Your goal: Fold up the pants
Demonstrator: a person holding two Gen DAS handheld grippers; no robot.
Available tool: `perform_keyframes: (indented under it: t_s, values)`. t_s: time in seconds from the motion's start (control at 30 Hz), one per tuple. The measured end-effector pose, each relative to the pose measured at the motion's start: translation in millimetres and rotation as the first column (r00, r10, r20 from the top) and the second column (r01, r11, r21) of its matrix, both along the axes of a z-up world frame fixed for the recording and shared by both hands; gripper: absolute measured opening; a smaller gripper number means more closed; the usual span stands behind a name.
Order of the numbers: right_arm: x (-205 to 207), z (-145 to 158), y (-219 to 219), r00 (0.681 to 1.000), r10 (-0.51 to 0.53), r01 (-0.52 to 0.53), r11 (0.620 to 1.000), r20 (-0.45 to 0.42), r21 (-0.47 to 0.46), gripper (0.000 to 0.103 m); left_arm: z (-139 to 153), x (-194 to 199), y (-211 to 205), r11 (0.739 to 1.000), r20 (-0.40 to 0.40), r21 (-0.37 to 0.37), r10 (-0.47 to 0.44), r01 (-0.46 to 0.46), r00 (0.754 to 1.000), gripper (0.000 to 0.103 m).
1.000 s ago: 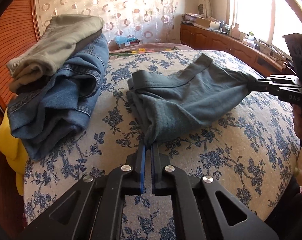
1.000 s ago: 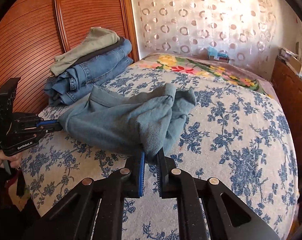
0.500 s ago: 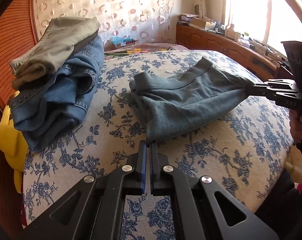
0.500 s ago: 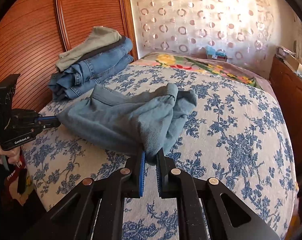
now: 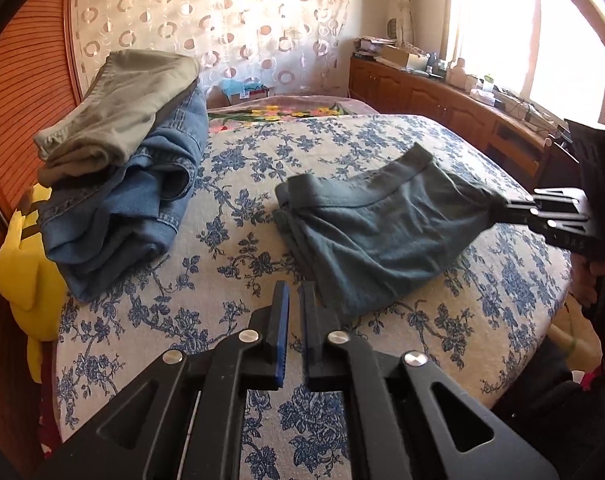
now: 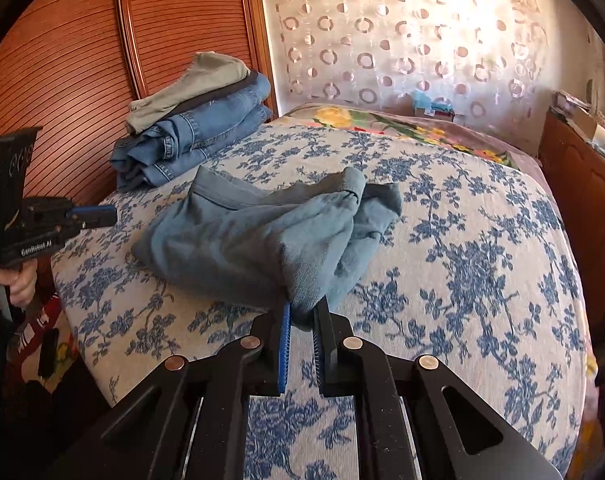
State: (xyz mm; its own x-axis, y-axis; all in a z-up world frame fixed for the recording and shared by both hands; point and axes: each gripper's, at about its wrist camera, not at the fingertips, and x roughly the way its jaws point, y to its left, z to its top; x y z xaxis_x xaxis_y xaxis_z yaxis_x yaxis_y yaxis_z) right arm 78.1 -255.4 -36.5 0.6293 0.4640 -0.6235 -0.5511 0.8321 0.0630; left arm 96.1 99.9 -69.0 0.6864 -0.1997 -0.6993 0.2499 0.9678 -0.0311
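**One corner let go, one corner held**

The left gripper [image 5: 294,292], its jaws opening with nothing between them, hangs just short of the grey-blue pants [image 5: 374,228] on the floral bed [image 5: 230,240]. The right gripper [image 6: 302,312] pinches their bunched edge. Beyond, folded jeans [image 6: 190,140] are stacked by the wooden headboard [image 6: 62,60].

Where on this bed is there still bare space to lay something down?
The bedspread is bare right of the teal pants, up to the floral blanket, and in a strip along the near edge. Crowded: the far left corner, with the folded stack.
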Motion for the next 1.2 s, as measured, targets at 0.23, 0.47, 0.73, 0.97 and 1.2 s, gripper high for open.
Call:
perform_keyframes:
  t_s: [0.23,0.47,0.73,0.97,1.2]
  values:
    - [-4.5,-2.7,-9.1,1.0,-0.006,0.006,1.0,-0.019,0.006,0.012,3.4,13.2,-11.8,1.0,0.007,-0.025,-0.019,0.019,1.0,0.064]
    - [-13.1,6.9,-16.6,1.0,-0.013,0.013,1.0,0.014,0.001,0.023,4.2,29.3,-23.1,0.999,0.015,-0.043,-0.021,0.021,1.0,0.07]
    - [-3.3,19.9,-15.1,0.998,-0.037,0.037,0.999,0.059,0.007,0.044,0.1,44.2,-32.9,0.999,0.009,-0.036,-0.022,0.023,1.0,0.07]
    - [32.5,17.3,6.2,0.998,-0.05,0.05,0.999,0.046,-0.005,0.044,-9.3,58.0,-35.8,1.0,-0.009,-0.014,-0.019,0.019,1.0,0.07]
    - [76.4,6.4,28.0,0.999,-0.049,0.048,0.999,-0.01,-0.013,0.044,-18.7,72.4,-30.9,1.0,-0.035,-0.004,0.0,-0.001,0.999,0.07]
